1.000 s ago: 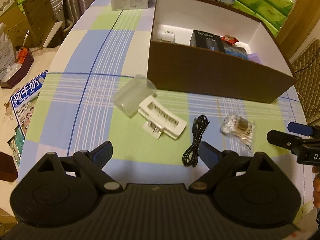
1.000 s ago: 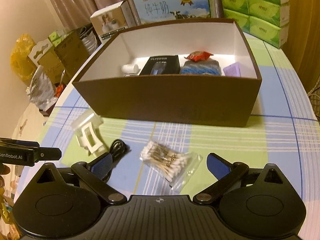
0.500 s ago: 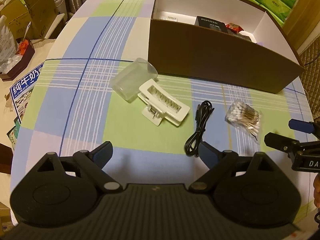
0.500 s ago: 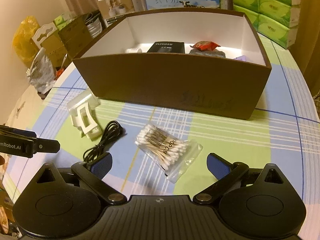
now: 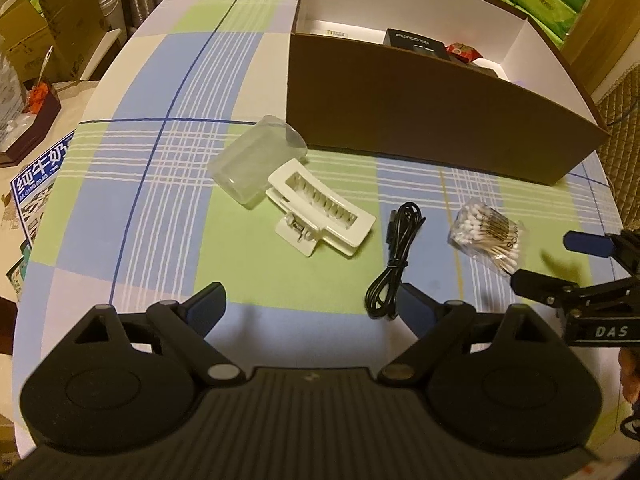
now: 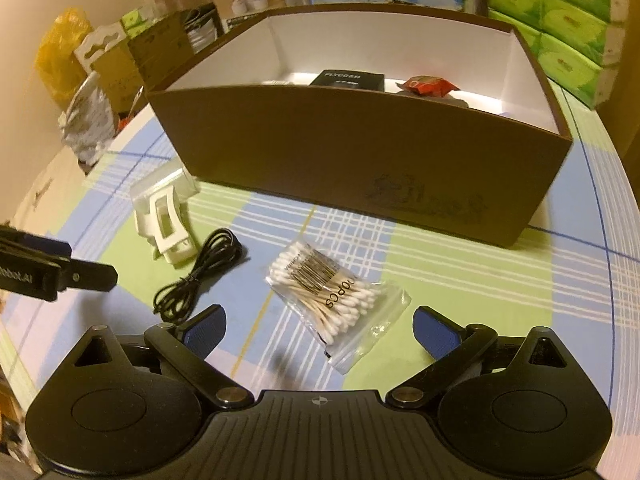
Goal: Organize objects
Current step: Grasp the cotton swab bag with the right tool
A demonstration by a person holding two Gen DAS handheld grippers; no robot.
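Only from the right wrist, the right gripper (image 6: 318, 326) gapes empty over the cotton-swab bag (image 6: 326, 290); the left gripper (image 5: 310, 306), equally wide, holds nothing.

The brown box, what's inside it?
Inside the brown box you can see a black carton, a red wrapper and something white. Its front wall hides whatever lies lower down.

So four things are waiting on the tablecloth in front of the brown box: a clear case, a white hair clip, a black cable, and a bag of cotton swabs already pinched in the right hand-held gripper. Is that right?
Not quite. The bag of cotton swabs is not pinched: the right wrist view shows the right hand-held gripper open, its pads on either side of the bag's near end, not pressing it. The clear case, white hair clip and black cable do lie before the brown box.
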